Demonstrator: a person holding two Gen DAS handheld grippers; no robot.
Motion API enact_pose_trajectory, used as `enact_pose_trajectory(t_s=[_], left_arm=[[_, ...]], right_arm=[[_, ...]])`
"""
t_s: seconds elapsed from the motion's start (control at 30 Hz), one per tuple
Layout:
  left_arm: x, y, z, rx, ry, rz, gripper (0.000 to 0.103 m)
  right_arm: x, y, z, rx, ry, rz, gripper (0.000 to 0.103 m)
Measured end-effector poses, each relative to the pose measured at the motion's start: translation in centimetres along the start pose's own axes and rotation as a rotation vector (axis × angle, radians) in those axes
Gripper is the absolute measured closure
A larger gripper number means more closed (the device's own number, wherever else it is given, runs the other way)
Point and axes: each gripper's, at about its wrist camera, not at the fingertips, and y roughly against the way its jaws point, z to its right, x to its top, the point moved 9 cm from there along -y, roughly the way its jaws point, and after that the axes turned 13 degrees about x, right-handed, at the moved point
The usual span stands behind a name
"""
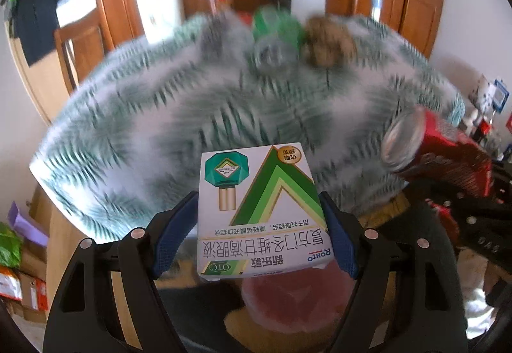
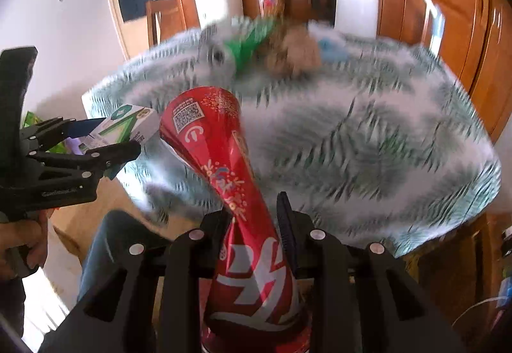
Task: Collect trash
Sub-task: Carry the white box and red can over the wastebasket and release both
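Note:
My left gripper (image 1: 257, 225) is shut on a white-and-green eye-drop box (image 1: 256, 193), its blue pads pressing both sides. From the right wrist view the same gripper (image 2: 112, 137) and box (image 2: 131, 124) appear at the left. My right gripper (image 2: 256, 222) is shut on a crushed red drink can (image 2: 217, 154), pinched flat at its middle, and the can (image 1: 425, 151) also shows at the right of the left wrist view. On the far side of the table lie a green plastic bottle (image 1: 275, 33) (image 2: 246, 44) and a brown crumpled wad (image 1: 329, 43) (image 2: 294, 54).
The table wears a white fern-print cloth (image 1: 153, 129) (image 2: 368, 145), blurred by motion. A pinkish-red round container (image 1: 294, 305) shows below the box. A bluish scrap (image 2: 332, 49) lies beside the brown wad. A person's hand (image 2: 19, 244) and jeans leg (image 2: 108, 244) are at the left; wooden cabinets stand behind.

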Motion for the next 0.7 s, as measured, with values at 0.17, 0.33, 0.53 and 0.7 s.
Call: enact_pose_trajectory(t_s=[0.17,0.33,0.53,0.7], left_arm=[[-7.0,-7.3,2.4,0.005,-0.048,-0.185,0.027],[-14.1,-14.4,4.4,0.009,-0.107,-0.366,0.027],[-20.9,-21.4,6.7,-0.019,-0.160,-0.560,0.027],[-23.4,-24.6,7.9,-0.023,-0.203,-0.644,0.026]], right_arm=[[-5.5,-6.4,1.8,0.018,-0.072,-0.124,0.077],[-11.7,-13.5,4.6,0.024,-0.154,-0.274,0.077],[-17.8,-20.5,7.0,0.036,-0.253,-0.455,0.077],[-20.2,-24.0,8.1,0.021,-0.265,-0.548,0.077]])
